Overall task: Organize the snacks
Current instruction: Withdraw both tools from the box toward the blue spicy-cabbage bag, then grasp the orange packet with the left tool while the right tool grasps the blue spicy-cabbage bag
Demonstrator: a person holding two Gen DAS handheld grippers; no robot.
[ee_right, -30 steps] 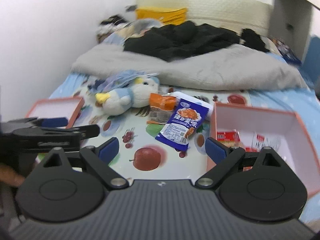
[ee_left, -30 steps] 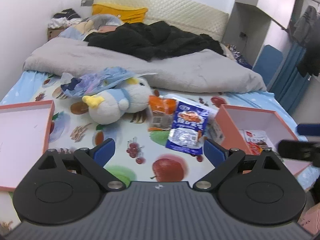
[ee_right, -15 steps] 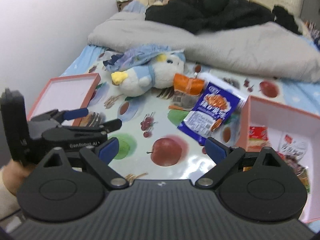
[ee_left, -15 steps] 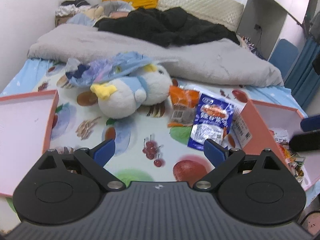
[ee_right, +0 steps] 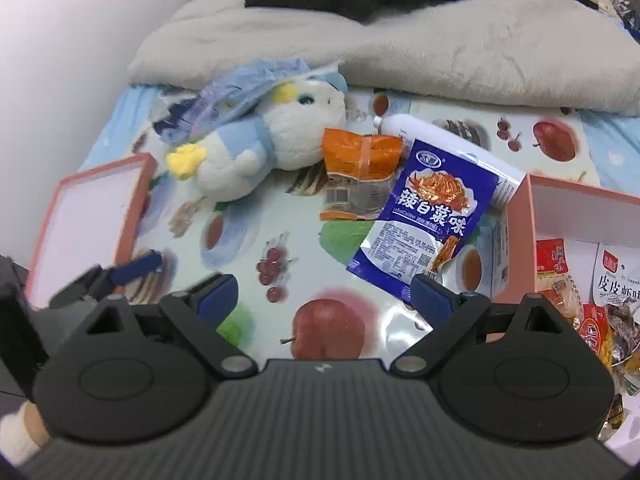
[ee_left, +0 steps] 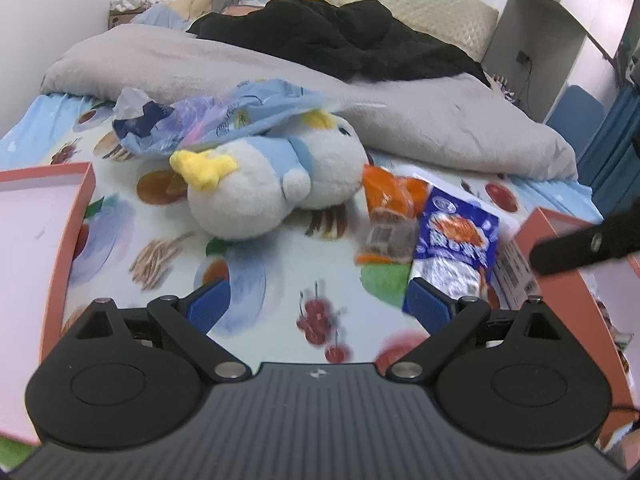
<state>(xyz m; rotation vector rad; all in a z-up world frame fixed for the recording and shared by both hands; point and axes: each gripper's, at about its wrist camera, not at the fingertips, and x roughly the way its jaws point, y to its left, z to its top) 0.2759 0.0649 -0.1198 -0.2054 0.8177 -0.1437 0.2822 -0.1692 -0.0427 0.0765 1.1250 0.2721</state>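
One blue snack packet [ee_right: 428, 216], "辣白菜味"

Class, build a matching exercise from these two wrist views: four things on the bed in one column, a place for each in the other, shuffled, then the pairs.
Things:
1. blue packet
2. orange packet
3. plush bird
4. red packet

Places:
A. inside the right box
B. under a crumpled blue bag
C. between bird and blue packet
D. nearest the right claw

Pairs: 1-D, 2-C, 3-B, 4-A
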